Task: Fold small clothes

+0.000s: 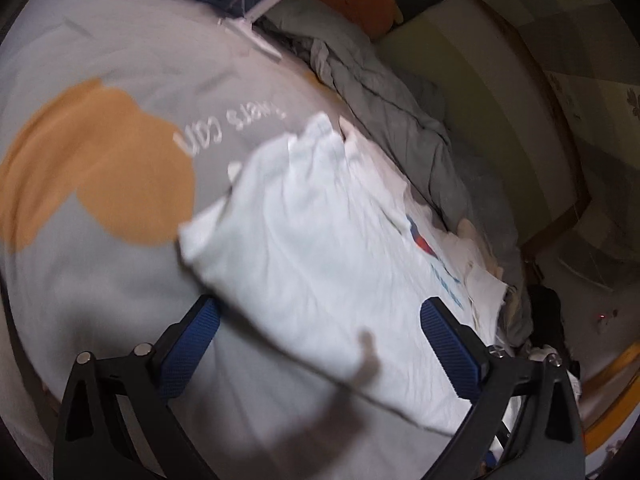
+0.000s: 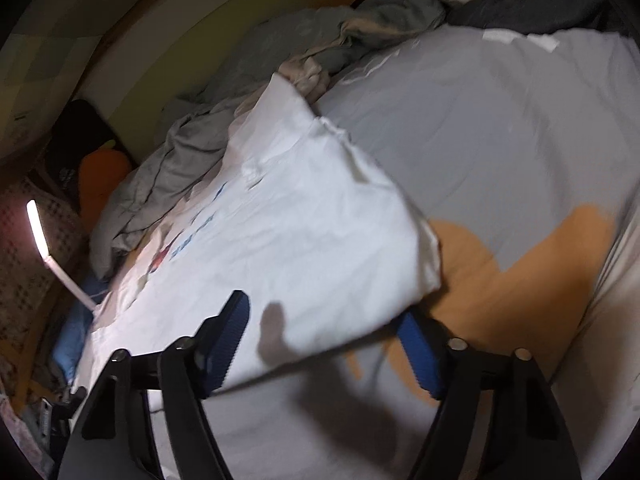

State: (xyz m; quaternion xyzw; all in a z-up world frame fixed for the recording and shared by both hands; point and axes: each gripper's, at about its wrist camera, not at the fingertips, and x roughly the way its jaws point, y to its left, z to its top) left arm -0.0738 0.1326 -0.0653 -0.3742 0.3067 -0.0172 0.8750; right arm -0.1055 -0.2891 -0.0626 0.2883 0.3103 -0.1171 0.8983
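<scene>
White cotton: the small shirt (image 1: 320,240) lies partly folded on the grey bed cover (image 1: 120,320), its blue print toward the rumpled grey bedding (image 1: 400,128).
Left tongs (image 1: 320,344): spread wide, astride the shirt's near edge, holding nothing.
Right tongs (image 2: 324,344): partly open around the near edge; pads (image 2: 228,344) not visibly pressing.
Step, as I judge: pinching the near hem.
Doing it well: bite both layers together, both sides level, before lifting.

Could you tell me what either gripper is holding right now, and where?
Nothing: both the left gripper and right gripper stand open over the white garment.
</scene>
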